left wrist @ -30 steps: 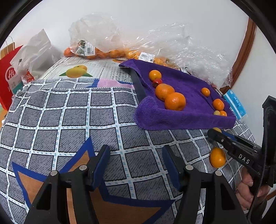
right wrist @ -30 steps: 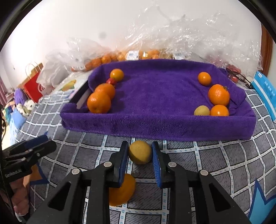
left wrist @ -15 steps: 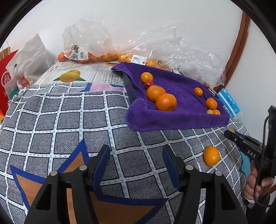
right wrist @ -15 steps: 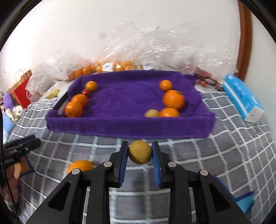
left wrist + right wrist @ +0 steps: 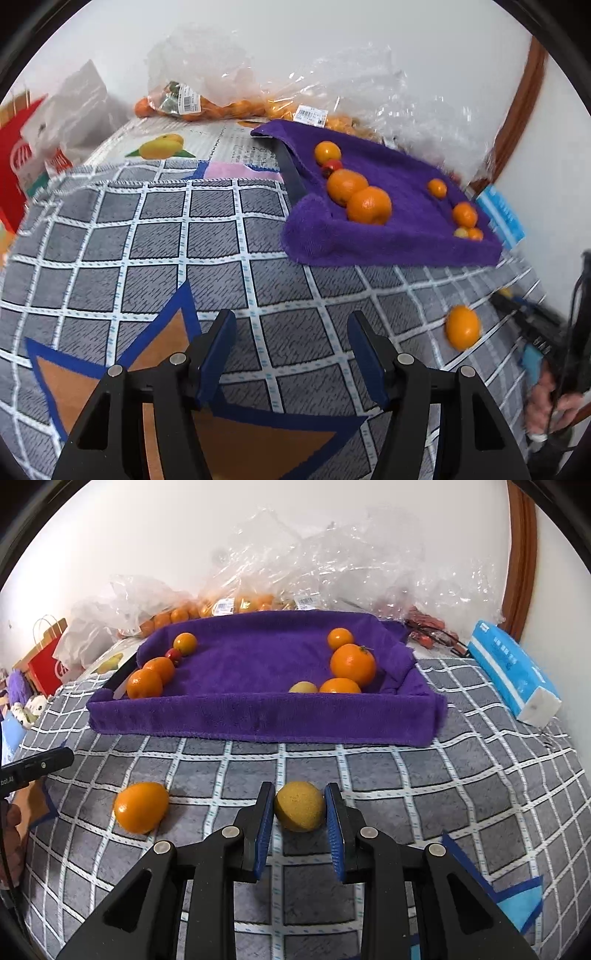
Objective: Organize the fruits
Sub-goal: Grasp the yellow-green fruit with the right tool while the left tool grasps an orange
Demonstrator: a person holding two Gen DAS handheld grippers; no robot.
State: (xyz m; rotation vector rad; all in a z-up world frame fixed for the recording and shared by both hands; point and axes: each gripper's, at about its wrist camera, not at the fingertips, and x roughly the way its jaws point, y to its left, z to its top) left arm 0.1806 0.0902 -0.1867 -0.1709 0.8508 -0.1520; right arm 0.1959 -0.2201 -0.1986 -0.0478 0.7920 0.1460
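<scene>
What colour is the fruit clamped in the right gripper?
Dull yellow fruit, speckled; clearest in the right wrist view.

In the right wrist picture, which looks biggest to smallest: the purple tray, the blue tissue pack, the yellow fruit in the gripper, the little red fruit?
1. purple tray
2. blue tissue pack
3. yellow fruit, though it sits nearest the camera
4. little red fruit

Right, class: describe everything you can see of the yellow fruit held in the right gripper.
The yellow fruit is small, round and dull mustard-yellow, with a finely speckled, matte skin and no stem showing. It sits clamped between the blue pads of the right gripper, one on each side. It is in front of the purple towel-lined tray, above the grey checked cloth.
</scene>
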